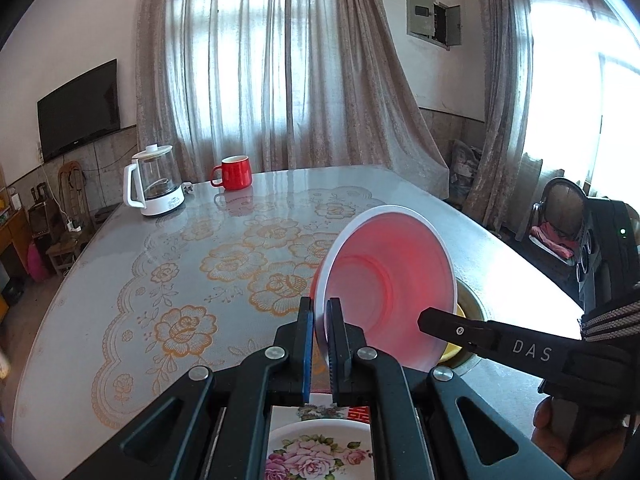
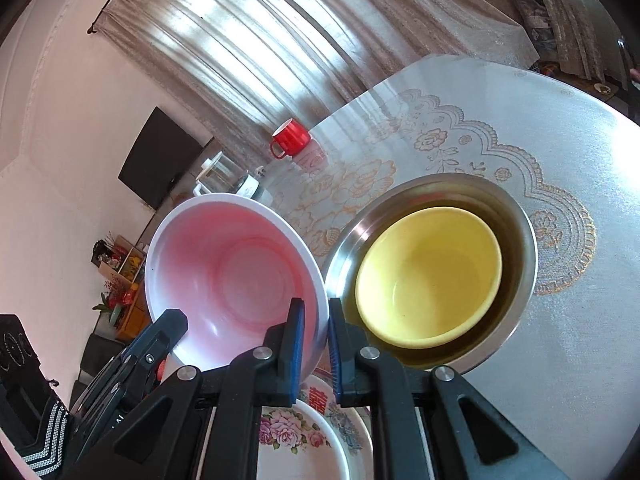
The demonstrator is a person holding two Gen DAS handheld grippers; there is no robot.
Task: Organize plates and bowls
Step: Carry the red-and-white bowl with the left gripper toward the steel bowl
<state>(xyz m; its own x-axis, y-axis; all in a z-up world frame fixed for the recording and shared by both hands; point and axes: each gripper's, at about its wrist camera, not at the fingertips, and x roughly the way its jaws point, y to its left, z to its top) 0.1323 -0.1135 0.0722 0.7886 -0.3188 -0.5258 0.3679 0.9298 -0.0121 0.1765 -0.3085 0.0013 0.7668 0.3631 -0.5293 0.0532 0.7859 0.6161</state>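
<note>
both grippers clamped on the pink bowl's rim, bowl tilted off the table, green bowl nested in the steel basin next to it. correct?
One thing is wrong: the bowl nested in the steel basin is yellow, not green, as the right wrist view shows plainly. The rest holds: the left gripper and the right gripper are both clamped on the rim of the pink bowl, which is tilted off the table.

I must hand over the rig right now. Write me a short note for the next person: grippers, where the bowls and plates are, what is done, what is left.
Left gripper: shut on the pink bowl rim.
Right gripper: shut on the opposite rim; bowl held tilted above the table.
Yellow bowl already sits inside the steel bowl.
Floral plates lie below the grippers.
Left: probably nest the pink bowl, then sort plates.
</note>
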